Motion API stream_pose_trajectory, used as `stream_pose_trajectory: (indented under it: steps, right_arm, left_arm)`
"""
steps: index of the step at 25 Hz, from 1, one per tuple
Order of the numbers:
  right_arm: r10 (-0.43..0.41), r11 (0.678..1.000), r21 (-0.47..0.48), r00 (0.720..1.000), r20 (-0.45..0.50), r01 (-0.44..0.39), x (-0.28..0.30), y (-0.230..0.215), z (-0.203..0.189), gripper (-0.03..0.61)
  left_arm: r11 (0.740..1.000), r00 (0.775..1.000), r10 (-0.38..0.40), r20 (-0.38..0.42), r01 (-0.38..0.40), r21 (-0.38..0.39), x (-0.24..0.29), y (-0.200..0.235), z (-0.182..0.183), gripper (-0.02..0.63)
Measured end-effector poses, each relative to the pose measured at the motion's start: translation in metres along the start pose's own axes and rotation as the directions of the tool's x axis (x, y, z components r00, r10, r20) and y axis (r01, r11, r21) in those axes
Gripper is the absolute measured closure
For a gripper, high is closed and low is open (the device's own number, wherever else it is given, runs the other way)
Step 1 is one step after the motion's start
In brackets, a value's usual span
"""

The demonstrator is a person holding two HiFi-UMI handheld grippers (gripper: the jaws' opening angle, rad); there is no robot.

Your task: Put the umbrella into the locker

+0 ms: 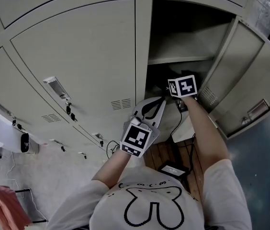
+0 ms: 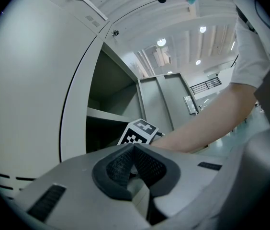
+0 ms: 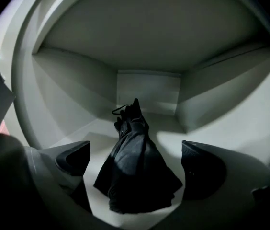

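Black umbrella (image 3: 136, 176): lies folded inside locker (image 3: 73, 99), on compartment floor, narrow end toward back wall.
Right gripper (image 3: 135, 150): released; jaws wide apart, flanking umbrella, pads clear of it.
Left gripper (image 2: 134, 150): jaws together, empty, outside locker.

Locker room: bank of grey metal lockers (image 1: 77, 56), one door (image 1: 242, 75) open.

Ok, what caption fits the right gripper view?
Black umbrella lying in the locker, between the open hand-held gripper jaws.
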State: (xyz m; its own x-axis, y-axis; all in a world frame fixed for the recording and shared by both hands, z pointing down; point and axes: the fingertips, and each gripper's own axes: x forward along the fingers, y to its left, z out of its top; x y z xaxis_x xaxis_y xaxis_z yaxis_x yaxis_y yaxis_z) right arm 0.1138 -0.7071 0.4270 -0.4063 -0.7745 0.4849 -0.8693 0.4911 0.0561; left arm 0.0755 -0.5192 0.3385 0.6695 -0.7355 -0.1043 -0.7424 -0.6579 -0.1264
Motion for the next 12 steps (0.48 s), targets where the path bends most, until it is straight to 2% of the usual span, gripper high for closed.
stream_pose_trajectory:
  steps: [12]
  right_arm:
    - [0.025, 0.999, 0.028, 0.991, 0.131, -0.029, -0.054, 0.022, 0.009, -0.011]
  left_arm:
    - [0.999, 0.999, 0.039, 0.001, -0.039, -0.019, -0.022, -0.012, 0.010, 0.621]
